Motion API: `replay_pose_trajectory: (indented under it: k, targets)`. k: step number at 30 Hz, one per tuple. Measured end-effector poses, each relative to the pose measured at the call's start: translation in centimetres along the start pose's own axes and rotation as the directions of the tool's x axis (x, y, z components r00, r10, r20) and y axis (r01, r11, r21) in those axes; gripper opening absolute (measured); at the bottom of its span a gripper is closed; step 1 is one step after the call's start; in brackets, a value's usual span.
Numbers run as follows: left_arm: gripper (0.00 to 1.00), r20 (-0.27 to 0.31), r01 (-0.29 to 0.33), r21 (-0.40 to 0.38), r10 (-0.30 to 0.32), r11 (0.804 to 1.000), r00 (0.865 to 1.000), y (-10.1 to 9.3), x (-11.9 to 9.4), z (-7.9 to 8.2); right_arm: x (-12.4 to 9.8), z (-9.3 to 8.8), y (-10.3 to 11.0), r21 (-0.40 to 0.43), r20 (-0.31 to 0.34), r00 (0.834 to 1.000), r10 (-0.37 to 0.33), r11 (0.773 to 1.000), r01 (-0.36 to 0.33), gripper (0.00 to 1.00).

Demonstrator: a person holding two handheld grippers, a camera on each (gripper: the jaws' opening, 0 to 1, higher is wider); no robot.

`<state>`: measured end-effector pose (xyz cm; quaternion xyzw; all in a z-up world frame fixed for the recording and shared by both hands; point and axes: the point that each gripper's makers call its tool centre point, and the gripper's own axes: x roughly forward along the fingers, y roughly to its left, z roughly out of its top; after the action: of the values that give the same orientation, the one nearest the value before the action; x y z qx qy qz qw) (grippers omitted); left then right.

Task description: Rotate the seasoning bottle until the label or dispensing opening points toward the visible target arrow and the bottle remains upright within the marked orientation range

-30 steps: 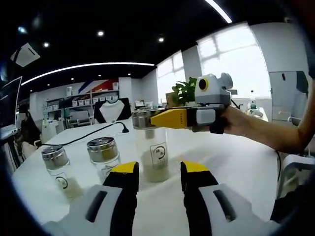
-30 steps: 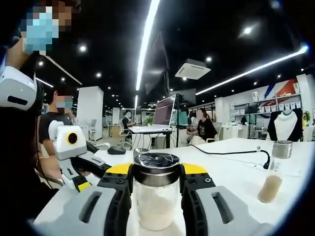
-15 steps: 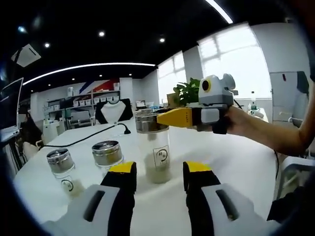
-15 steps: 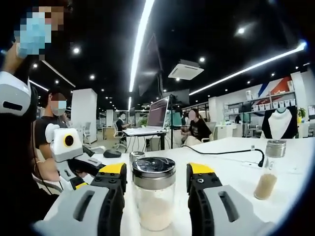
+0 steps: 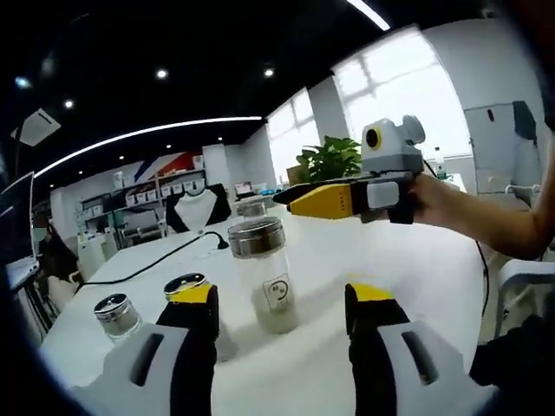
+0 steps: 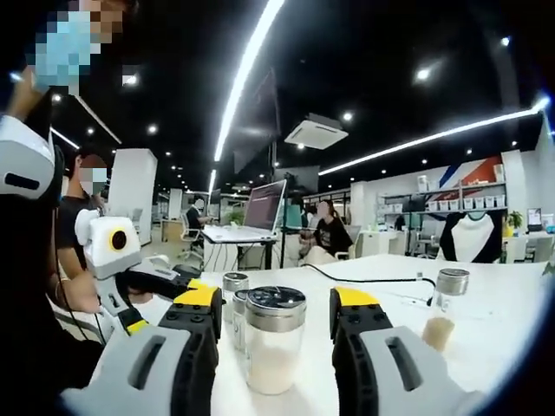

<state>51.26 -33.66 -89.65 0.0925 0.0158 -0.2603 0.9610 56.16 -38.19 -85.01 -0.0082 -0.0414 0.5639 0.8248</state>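
The seasoning bottle (image 5: 264, 277) is clear glass with a metal lid, pale powder inside and a small label facing me. It stands upright on the white table (image 5: 434, 277). My left gripper (image 5: 282, 299) is open, its yellow-tipped jaws spread wide just short of the bottle. Up and to the right of the lid, a hand holds my right gripper (image 5: 290, 198) clear of the bottle. In the right gripper view the bottle (image 6: 273, 347) stands a little ahead of my open right gripper (image 6: 276, 299), touching neither jaw. The left gripper (image 6: 160, 290) comes in from the left.
Two more lidded bottles (image 5: 117, 314) (image 5: 185, 286) stand left of the target, another (image 5: 251, 208) farther back, and one (image 6: 440, 310) off to the right. A black cable (image 5: 156, 264) crosses the table. A laptop (image 6: 260, 208) and seated people sit beyond.
My right gripper was shut on the bottle's lid, then opened, let go and drew back upward. My left gripper's jaws have spread wider and that view has tilted.
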Motion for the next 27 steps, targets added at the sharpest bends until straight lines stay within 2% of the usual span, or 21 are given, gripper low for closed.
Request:
replay_pose_trajectory:
  k: [2,5,8,14,22,27]
  targets:
    - [0.68,0.026,0.001,-0.032,0.0,0.999,1.0,0.1,0.0,0.6,-0.6,0.1,0.2,-0.001,-0.008,1.0,-0.011,1.0,0.011,0.53]
    - [0.75,0.036,0.004,-0.075,-0.002,0.997,0.999,0.4,0.0,1.1,-1.2,0.3,0.4,-0.008,-0.01,0.999,-0.031,0.999,0.031,0.56]
    - [0.82,0.031,-0.001,-0.085,0.004,0.996,1.0,0.6,0.0,1.1,-1.6,0.3,0.5,-0.02,-0.019,0.999,-0.049,0.999,0.049,0.59]
    - [0.88,0.028,-0.011,-0.091,0.014,0.996,1.0,1.1,-0.5,1.3,-2.4,-0.2,0.1,-0.021,-0.036,0.997,-0.072,0.997,0.071,0.63]
    - [0.93,0.021,-0.026,-0.06,0.027,0.998,0.999,1.7,-1.0,1.3,-3.5,-1.0,1.4,-0.008,-0.051,0.994,-0.097,0.995,0.097,0.64]
    - [0.96,0.023,-0.018,-0.058,0.019,0.998,1.0,1.8,-1.4,1.2,-4.3,-1.9,1.8,0.033,-0.054,0.992,-0.111,0.993,0.113,0.65]
